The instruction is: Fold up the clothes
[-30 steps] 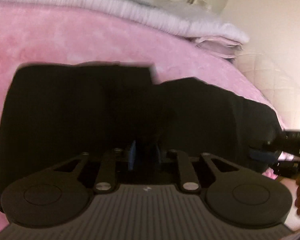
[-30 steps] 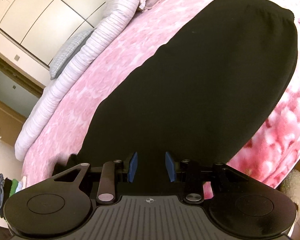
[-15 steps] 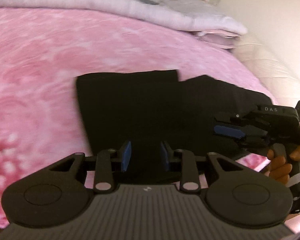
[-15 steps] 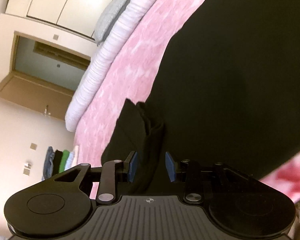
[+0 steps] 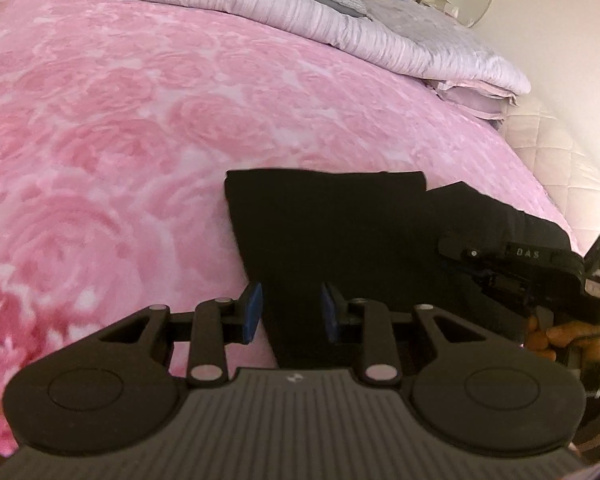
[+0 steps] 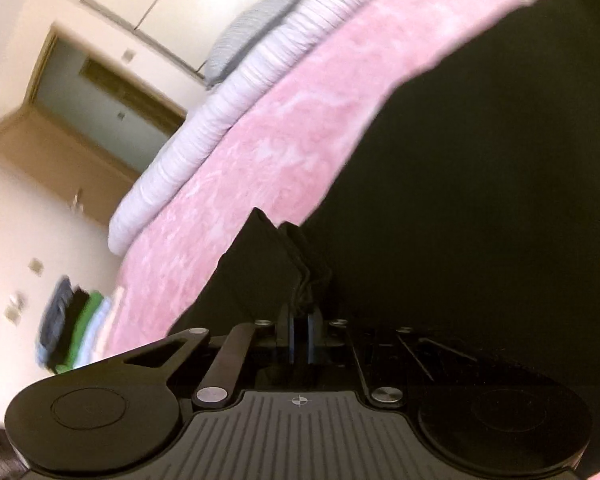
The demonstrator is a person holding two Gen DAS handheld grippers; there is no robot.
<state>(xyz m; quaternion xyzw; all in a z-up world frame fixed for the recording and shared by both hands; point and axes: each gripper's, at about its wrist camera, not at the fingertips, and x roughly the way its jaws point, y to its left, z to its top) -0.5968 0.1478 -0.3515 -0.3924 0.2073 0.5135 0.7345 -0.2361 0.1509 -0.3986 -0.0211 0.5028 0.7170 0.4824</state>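
My right gripper (image 6: pixel 299 336) pinches a bunched fold of the smooth black garment (image 5: pixel 340 232) on the plush pink blanket (image 5: pixel 120 120); my left gripper (image 5: pixel 290 312) gapes wide.

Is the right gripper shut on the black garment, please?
Shut: right gripper pads pinch a bunched edge of the black garment.

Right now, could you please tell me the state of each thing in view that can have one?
Left gripper: open, holding nothing.
Right gripper: shut on a bunched edge of the black garment.
Black garment: partly folded, lying on the pink blanket.
Clothes pile: folded and stacked.
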